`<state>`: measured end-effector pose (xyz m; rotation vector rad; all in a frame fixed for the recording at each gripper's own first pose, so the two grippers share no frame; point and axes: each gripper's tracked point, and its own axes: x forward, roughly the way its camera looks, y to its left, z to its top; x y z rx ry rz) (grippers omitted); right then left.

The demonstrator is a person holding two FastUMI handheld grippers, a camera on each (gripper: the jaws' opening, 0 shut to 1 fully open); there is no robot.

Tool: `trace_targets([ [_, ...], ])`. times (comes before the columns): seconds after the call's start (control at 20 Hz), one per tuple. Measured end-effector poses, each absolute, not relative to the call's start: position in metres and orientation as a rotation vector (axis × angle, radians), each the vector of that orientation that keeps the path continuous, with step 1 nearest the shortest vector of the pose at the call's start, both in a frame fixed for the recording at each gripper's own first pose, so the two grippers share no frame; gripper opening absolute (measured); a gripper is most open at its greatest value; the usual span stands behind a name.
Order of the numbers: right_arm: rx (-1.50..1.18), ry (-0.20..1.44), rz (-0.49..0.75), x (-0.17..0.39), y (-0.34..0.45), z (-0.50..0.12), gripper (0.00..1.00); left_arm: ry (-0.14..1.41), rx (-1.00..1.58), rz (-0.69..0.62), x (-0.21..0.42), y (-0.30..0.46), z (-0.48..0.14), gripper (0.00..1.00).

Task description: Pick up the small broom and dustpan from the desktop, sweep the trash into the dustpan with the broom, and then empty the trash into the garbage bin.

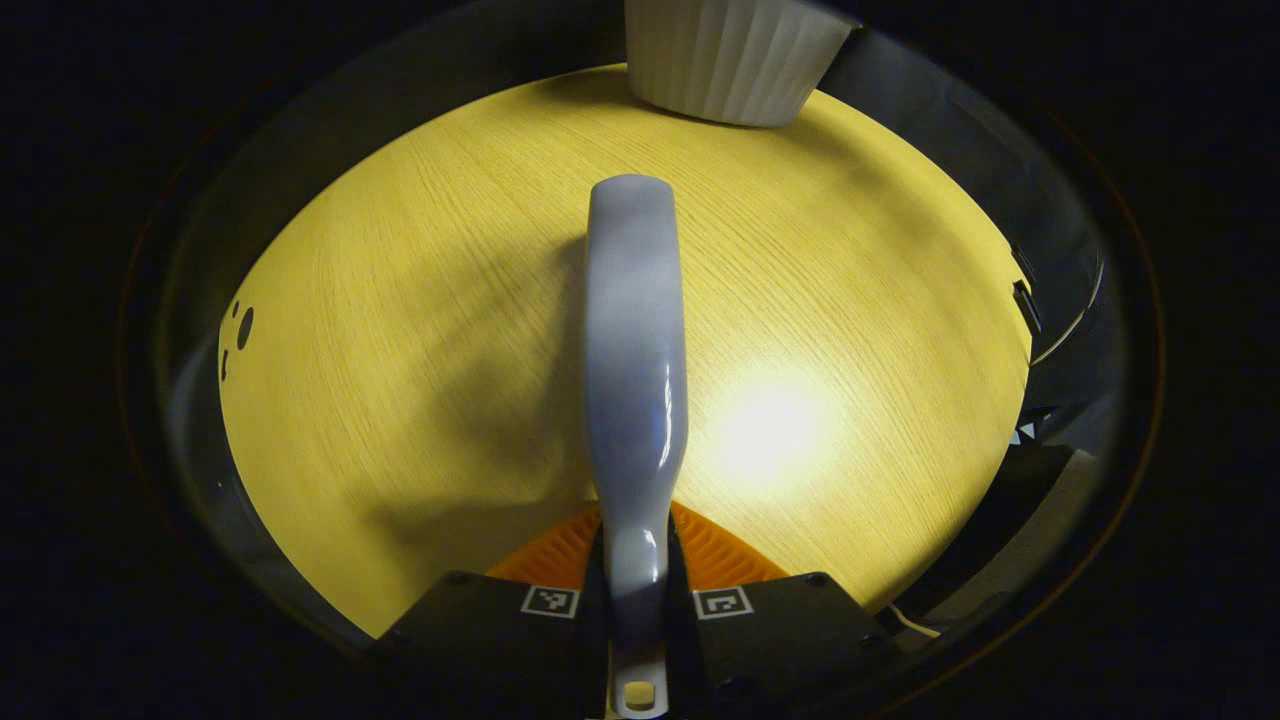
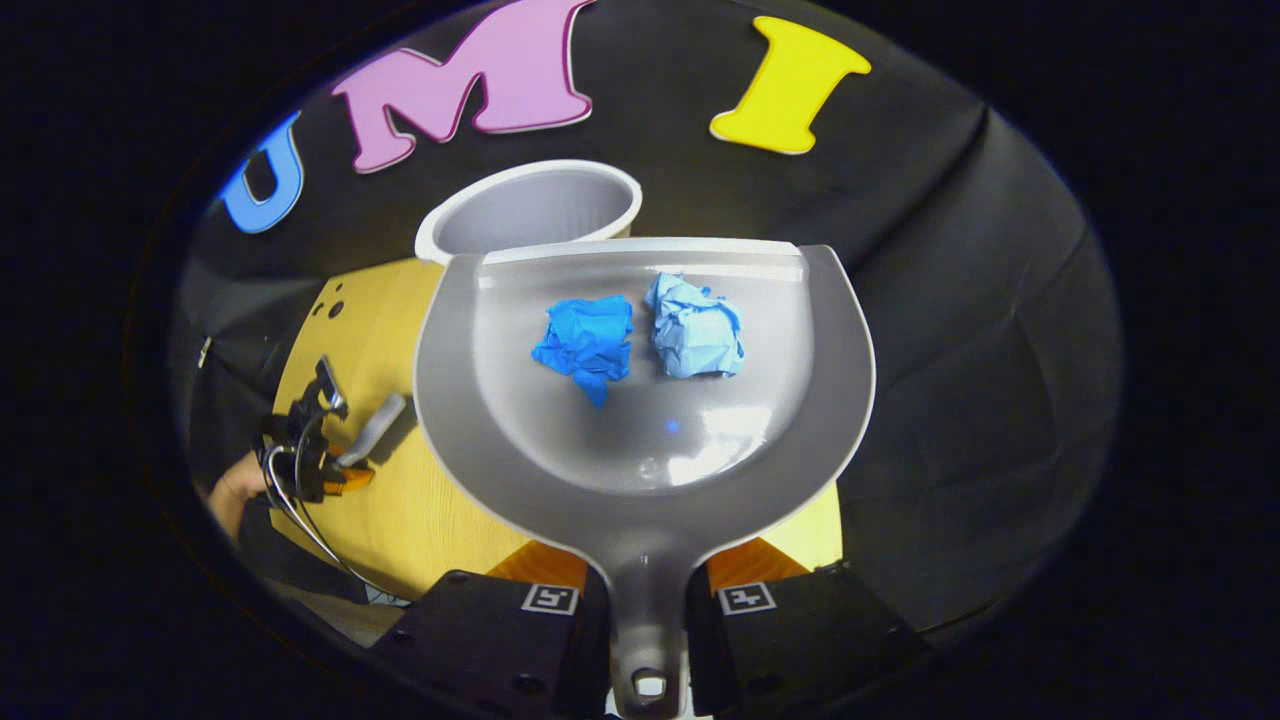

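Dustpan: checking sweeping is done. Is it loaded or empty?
Loaded. Two crumpled blue paper wads lie inside the dustpan, held up near the bin, not yet tipped.

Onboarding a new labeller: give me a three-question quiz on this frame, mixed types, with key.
1. True or false: the dustpan holds two crumpled blue paper balls.
2. What does the left gripper clamp? A) broom handle B) bin rim C) a paper ball
3. Fill in: in the right gripper view, the white garbage bin stands just beyond the dustpan's ____ edge.

Key: 1 true; 2 A; 3 front. The right gripper is shut on the dustpan's handle.
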<state>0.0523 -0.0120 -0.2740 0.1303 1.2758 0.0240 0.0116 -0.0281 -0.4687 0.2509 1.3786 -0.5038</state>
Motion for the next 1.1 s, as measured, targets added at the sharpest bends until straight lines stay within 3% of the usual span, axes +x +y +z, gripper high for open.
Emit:
trace_targets([
  [0.45,-0.069,1.262,0.02,0.165,-0.029,-0.265,0.36,1.371,0.251,-0.512,0.011,-0.03,-0.466,0.27],
  [1.1,-0.568,1.313,0.159,0.215,-0.016,-0.282,0.34,1.355,0.23,-0.499,0.013,-0.03,-0.468,0.27],
])
